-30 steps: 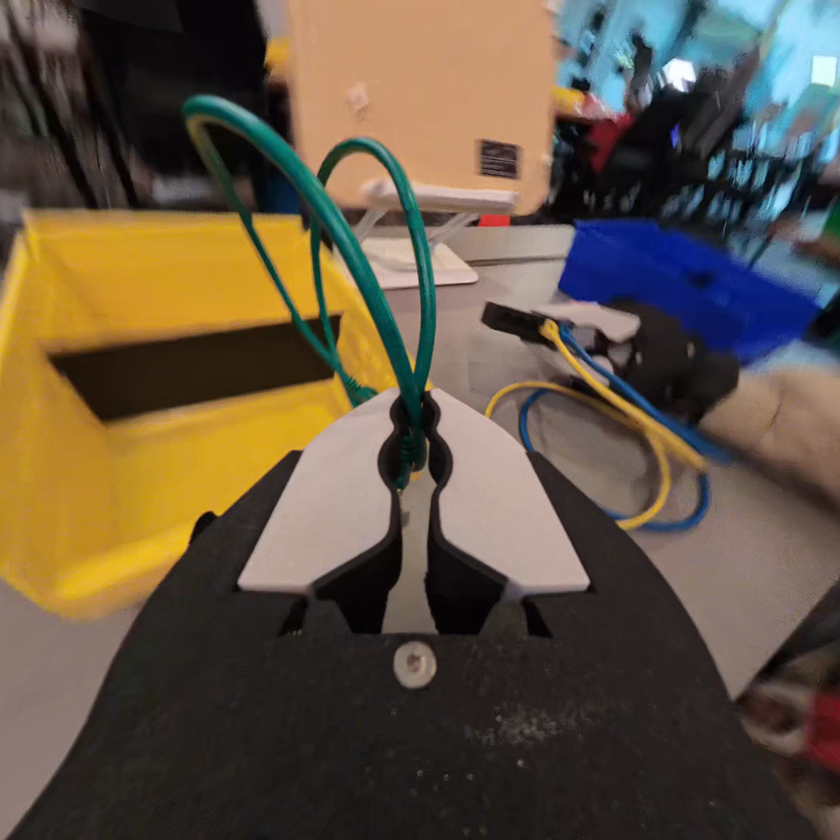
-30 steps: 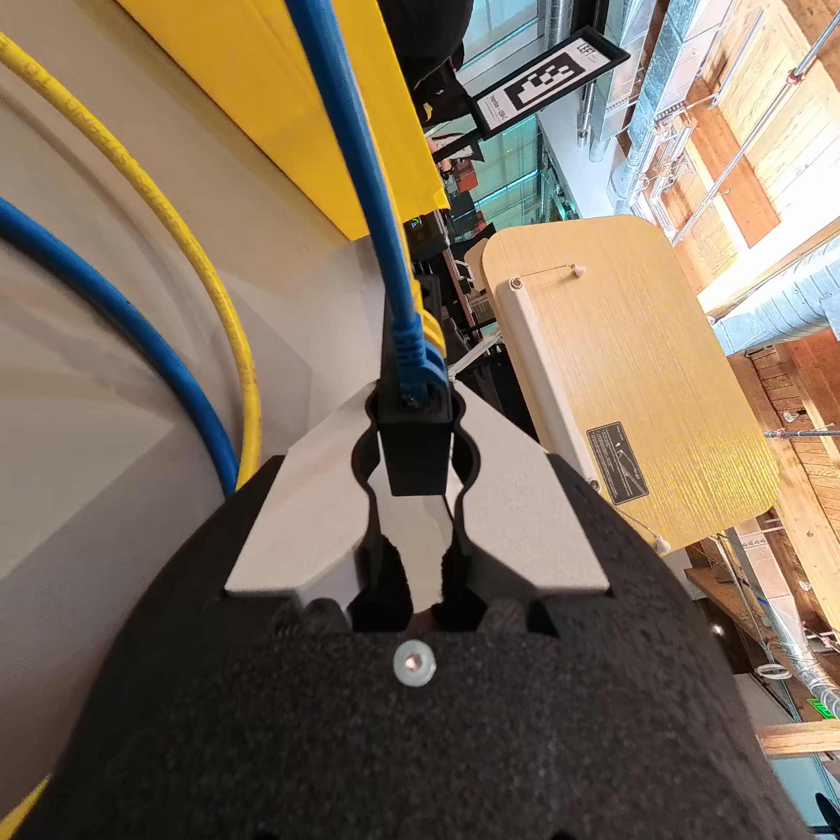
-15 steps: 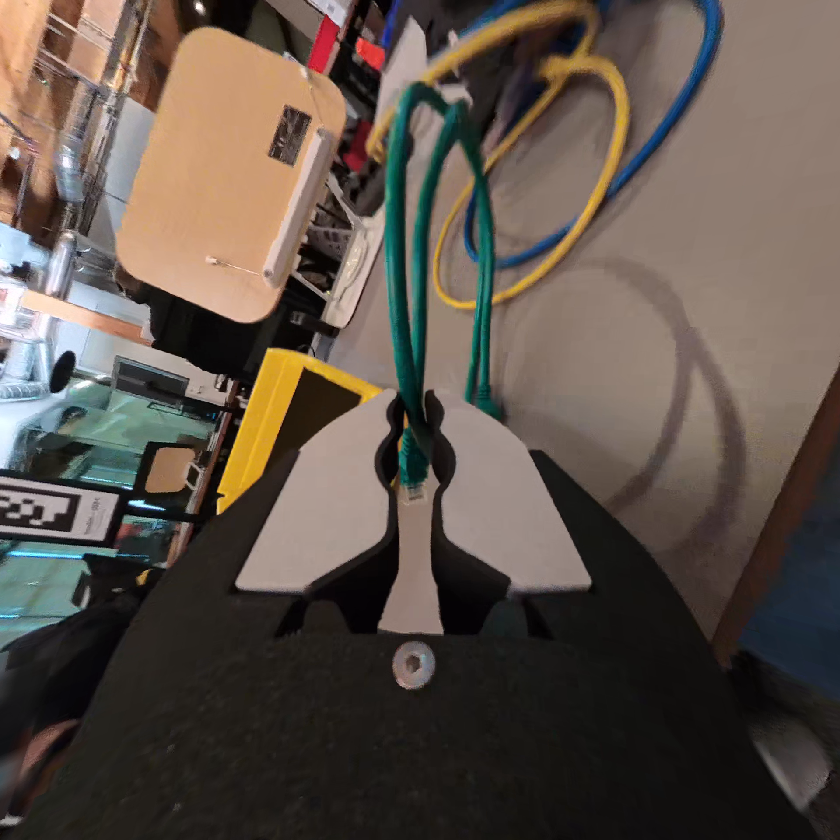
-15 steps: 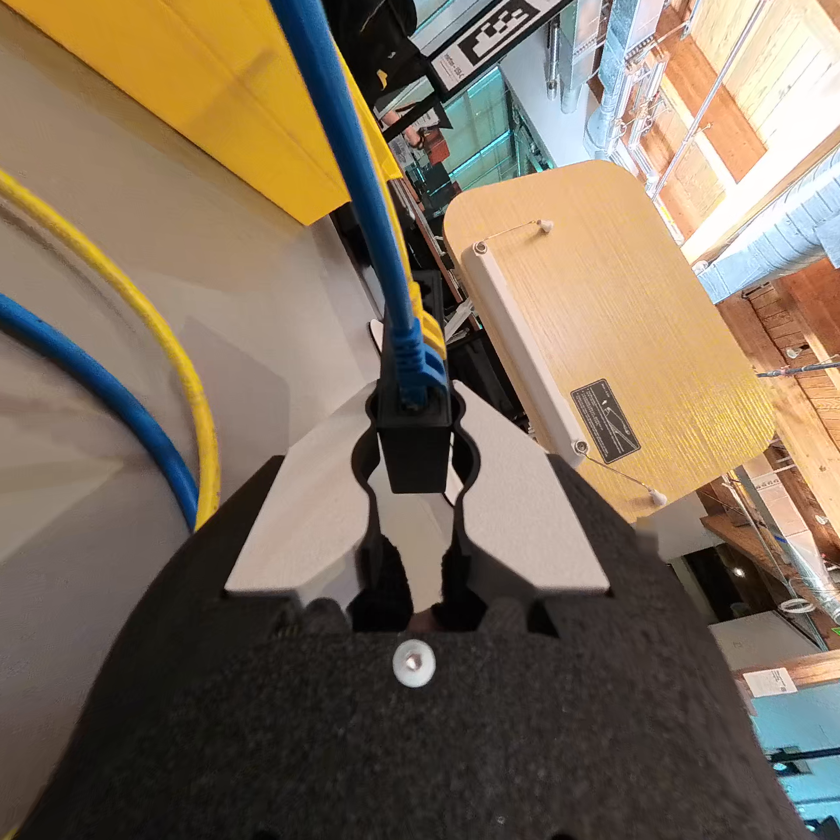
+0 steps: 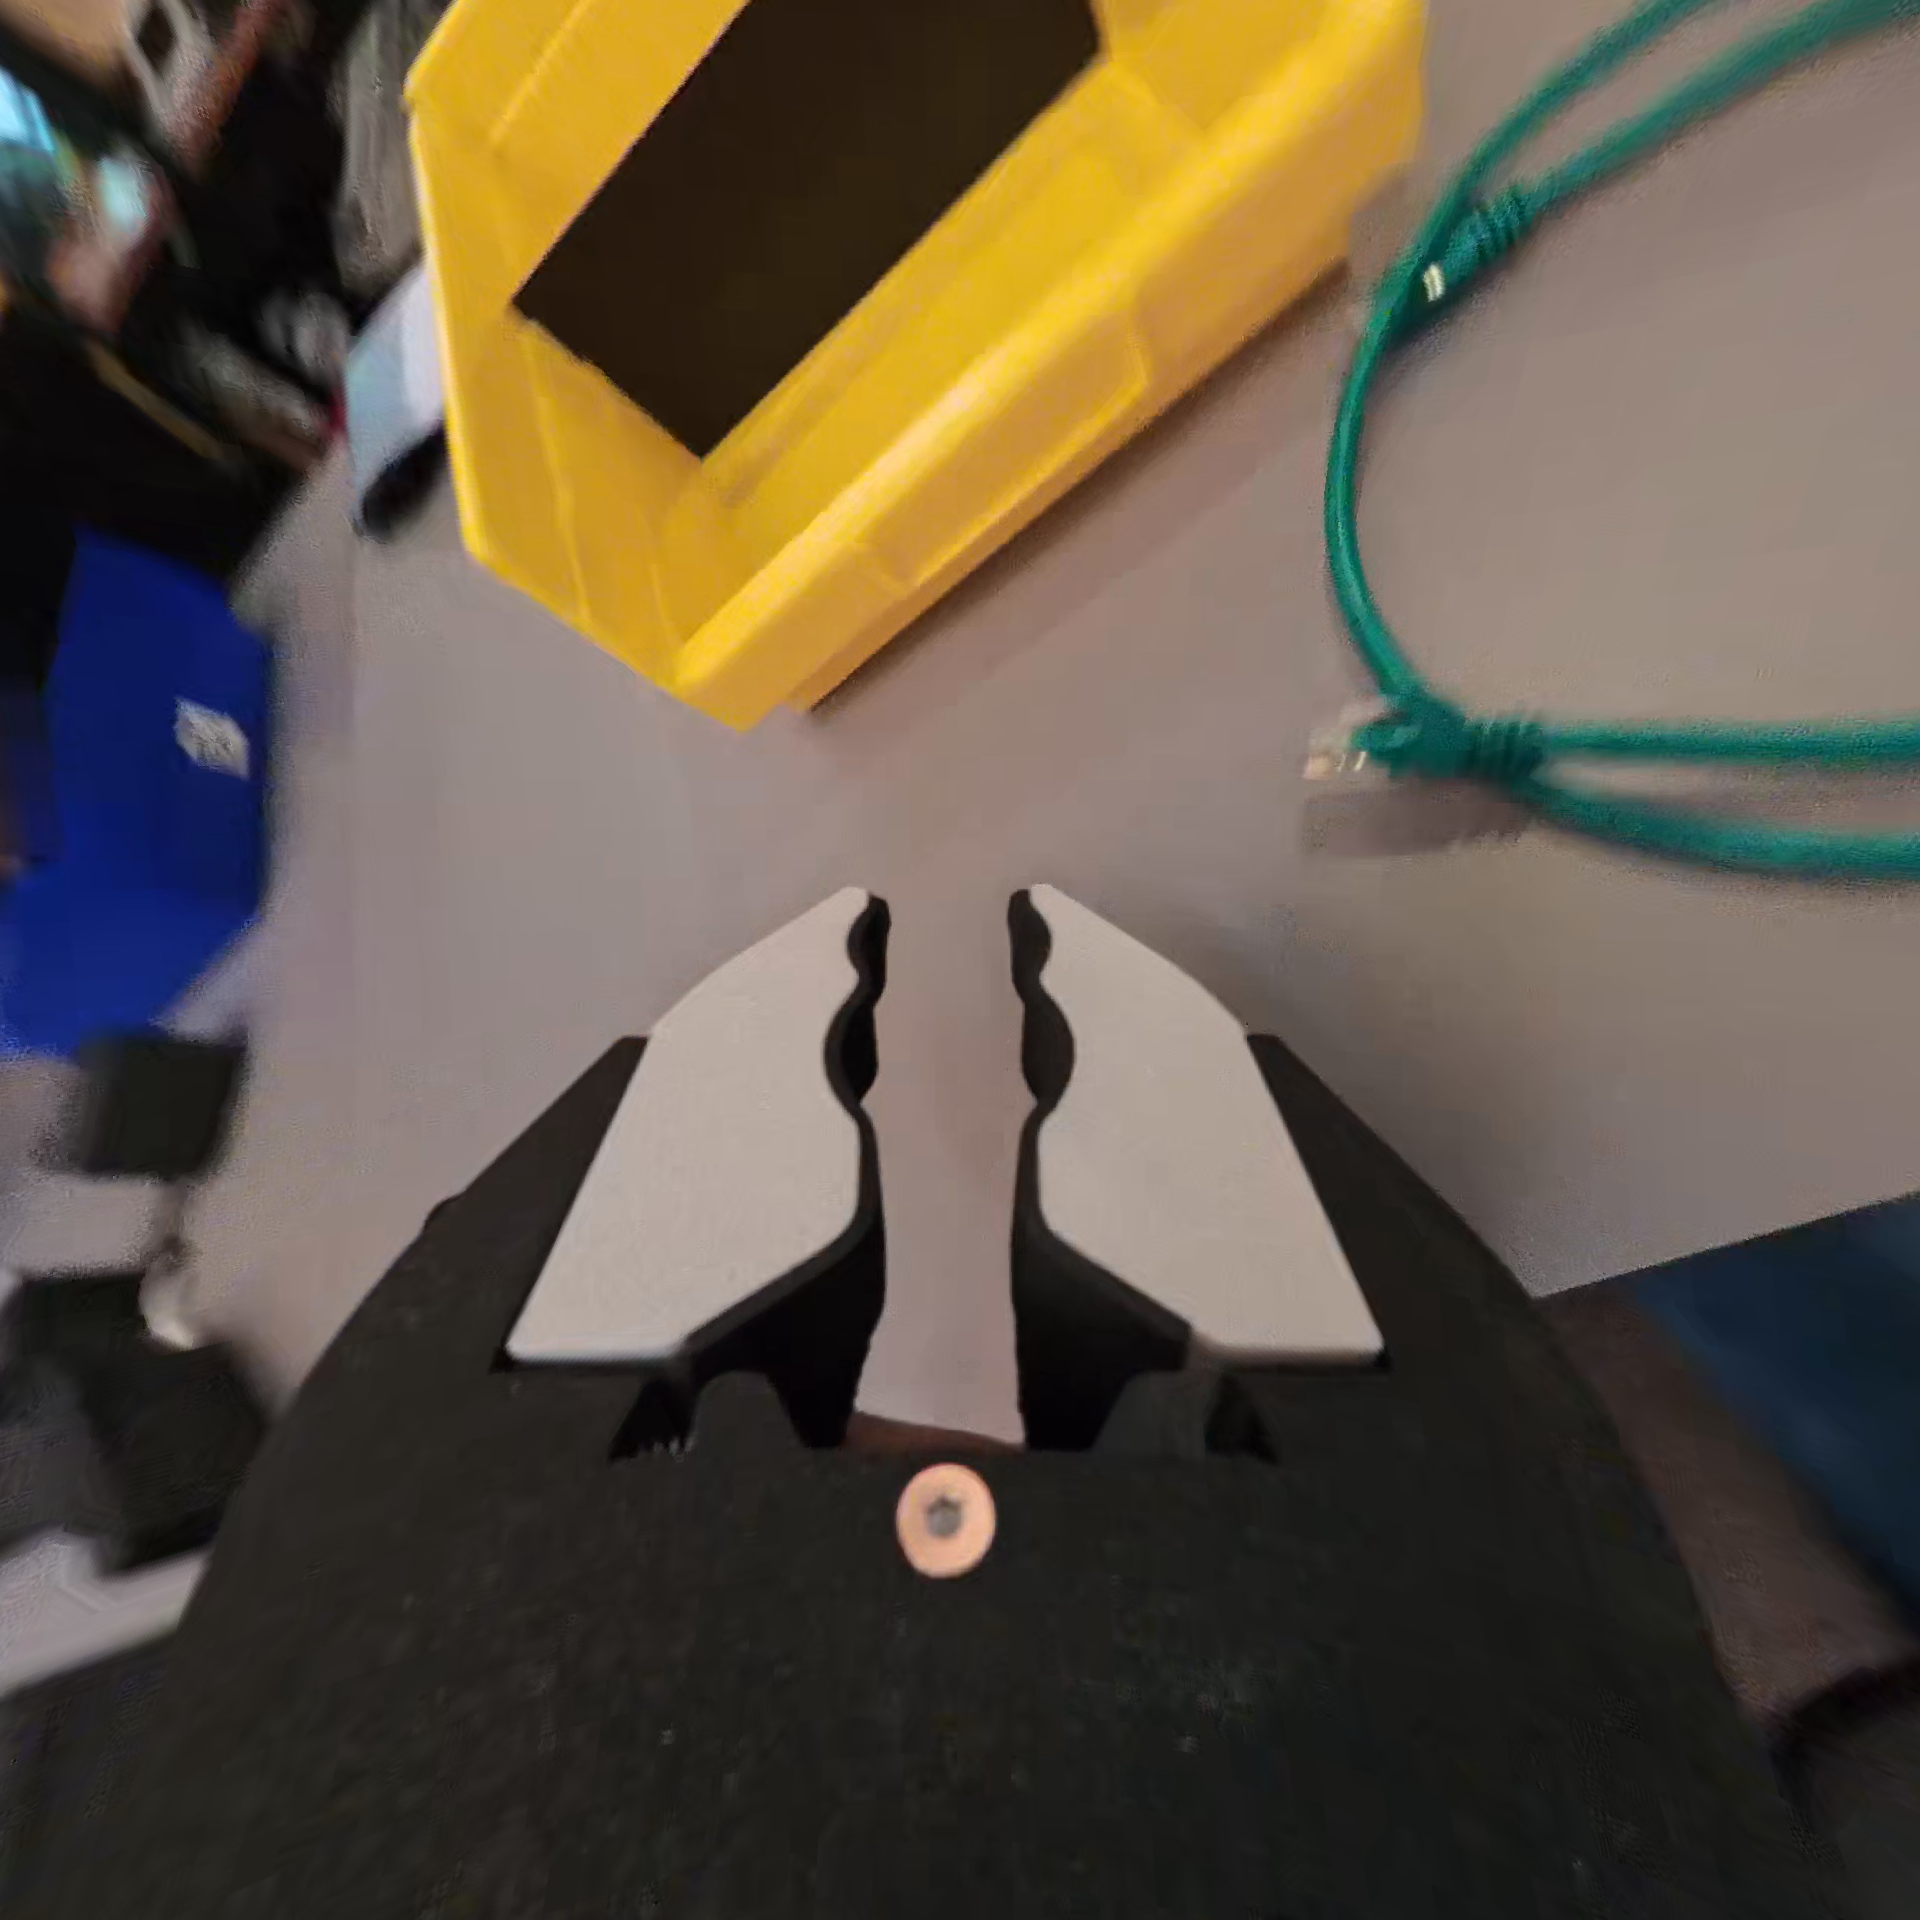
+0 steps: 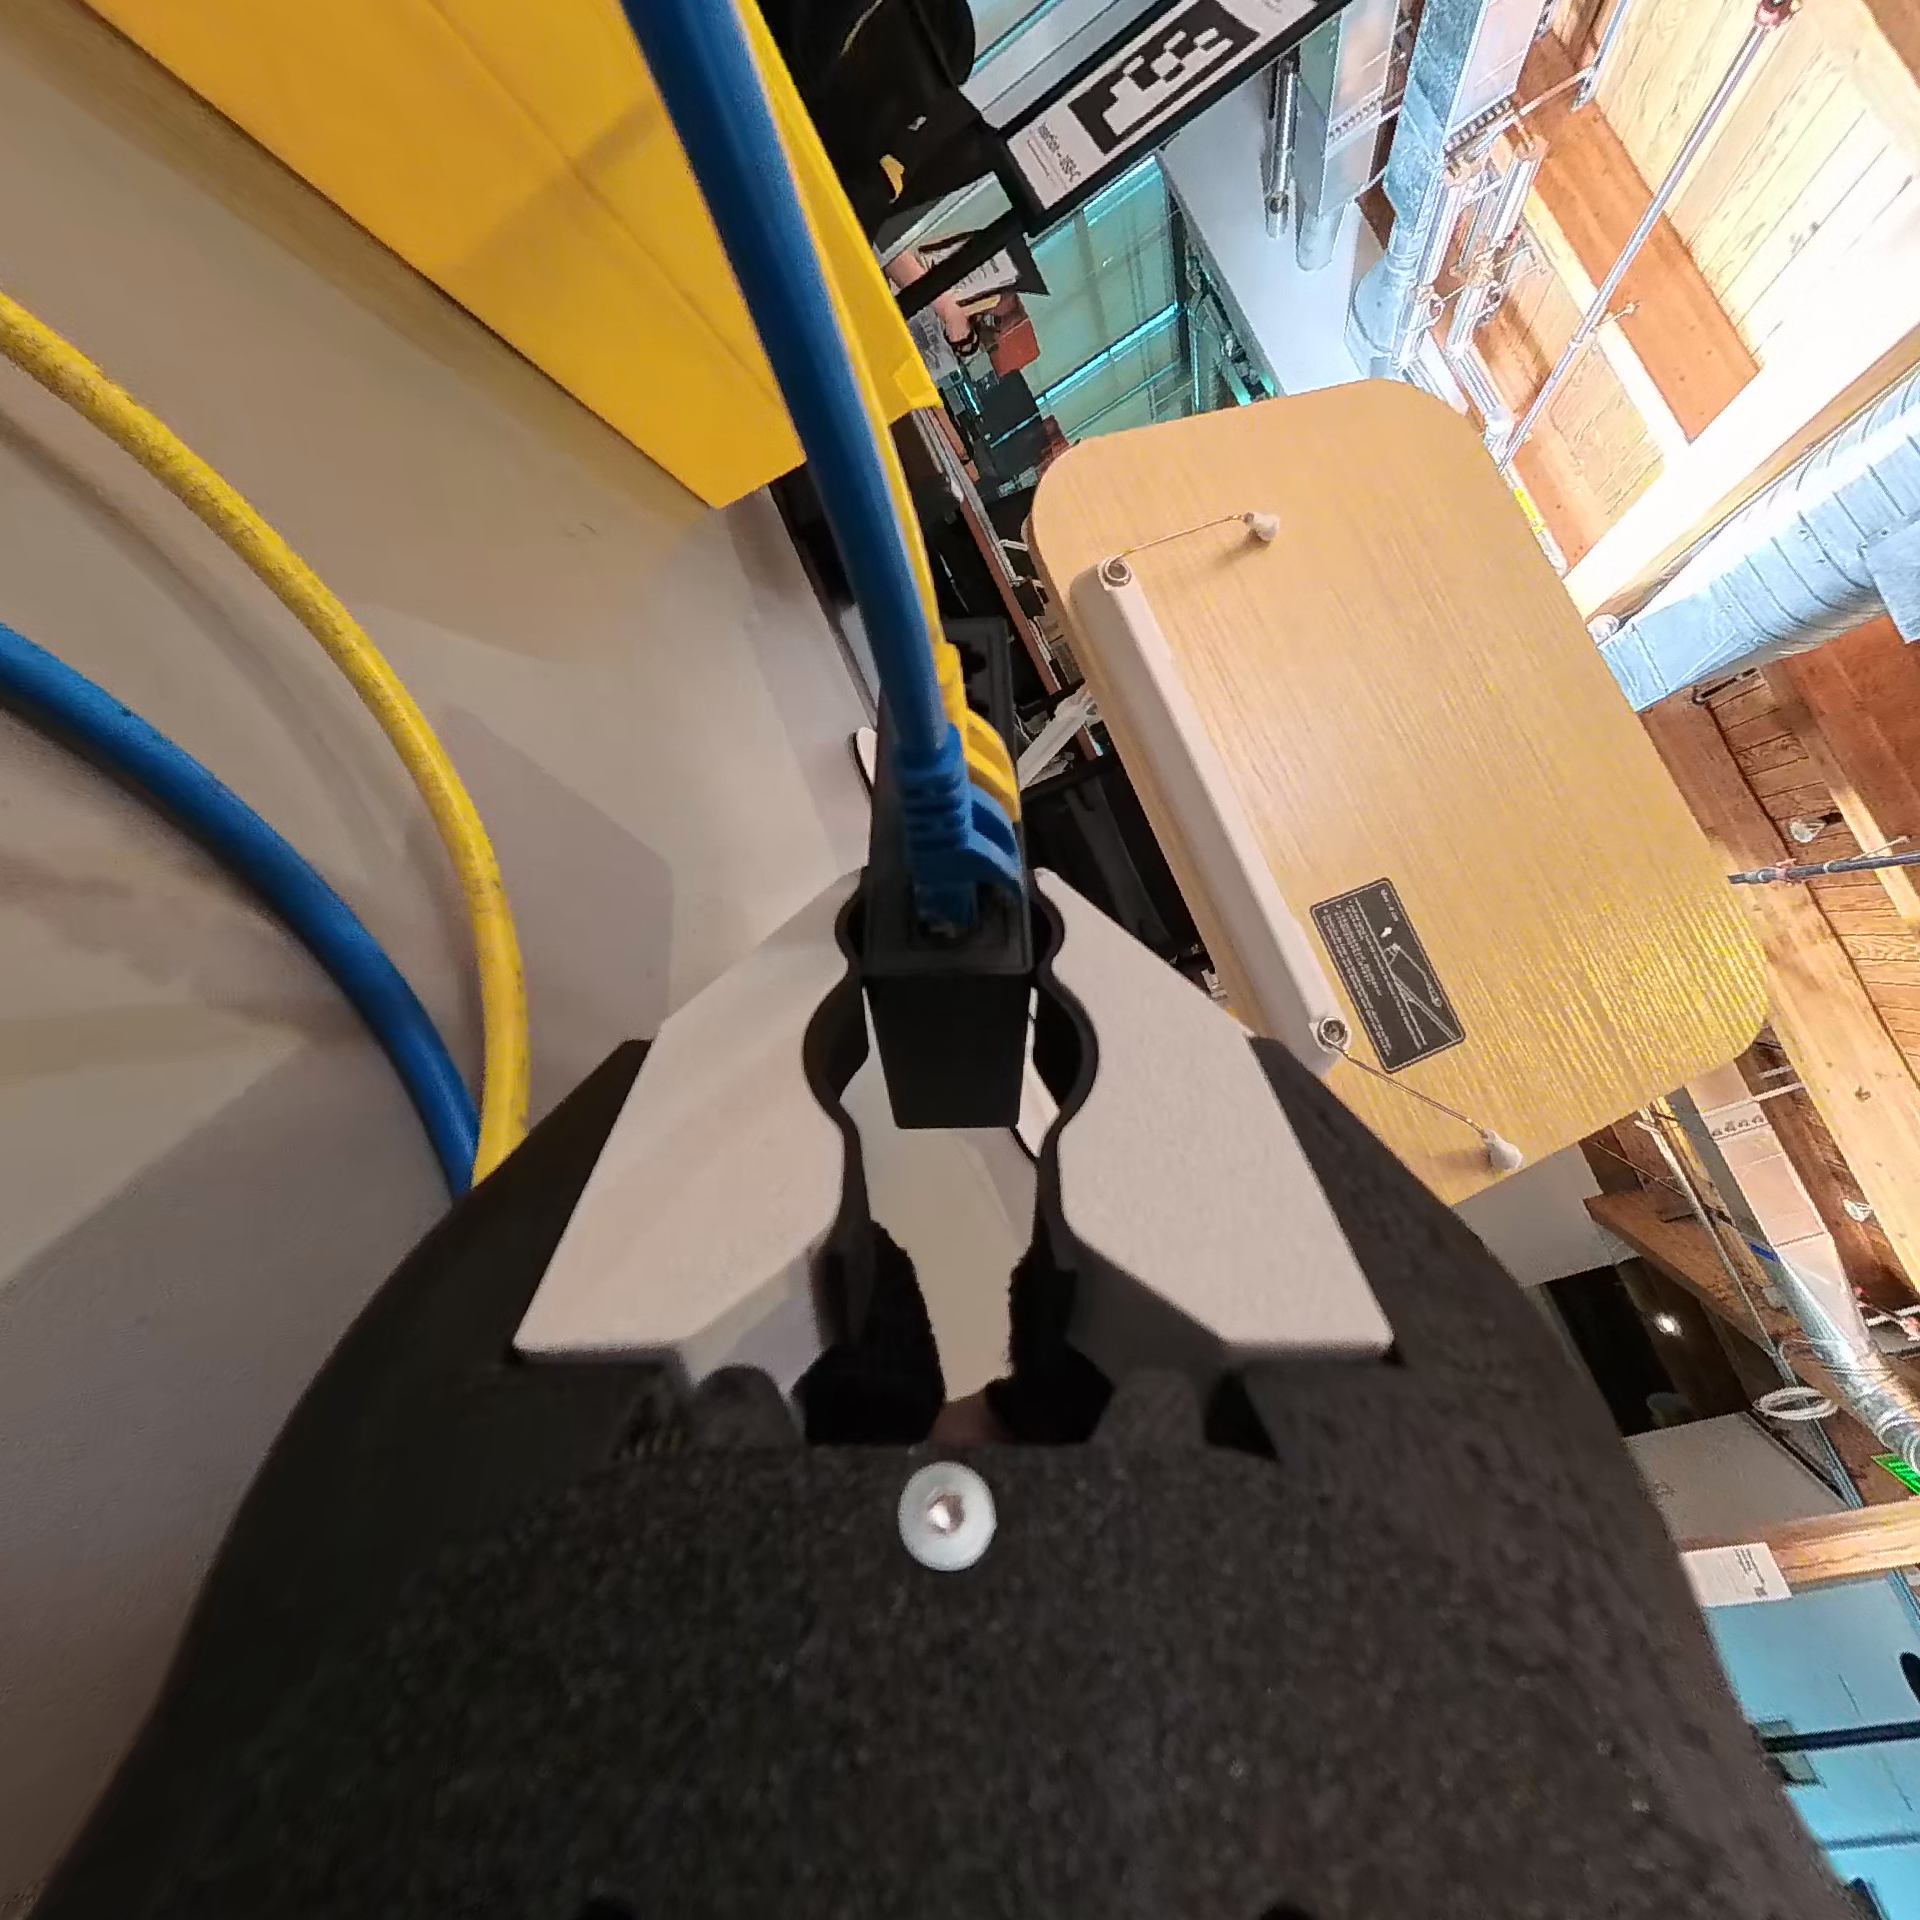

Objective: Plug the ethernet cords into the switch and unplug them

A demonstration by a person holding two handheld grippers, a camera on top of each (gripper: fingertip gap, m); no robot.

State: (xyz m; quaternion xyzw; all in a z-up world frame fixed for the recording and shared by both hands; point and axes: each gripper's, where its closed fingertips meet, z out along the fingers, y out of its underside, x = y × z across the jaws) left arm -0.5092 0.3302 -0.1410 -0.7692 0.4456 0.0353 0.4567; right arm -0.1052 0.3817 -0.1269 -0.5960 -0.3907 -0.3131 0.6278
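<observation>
My left gripper (image 5: 948, 914) is open and empty above the grey table (image 5: 582, 831). The green ethernet cord (image 5: 1351, 499) lies loose on the table to its right, with one clear plug (image 5: 1340, 740) and a second plug end (image 5: 1455, 255) farther off. My right gripper (image 6: 948, 914) is shut on the black switch (image 6: 951, 1023) and holds it on edge. A blue cord (image 6: 821, 395) and a yellow cord (image 6: 343, 644) are plugged into the switch side by side and loop back over the table.
A yellow bin (image 5: 862, 343) stands on the table ahead of the left gripper; it also shows in the right wrist view (image 6: 499, 218). A blue bin (image 5: 135, 769) is at the left. A wooden board (image 6: 1403, 790) stands beyond the switch.
My left gripper has opened and let go of the green cord, which now lies on the table to the right. The left view has swung toward the yellow bin. The right gripper still holds the switch.
</observation>
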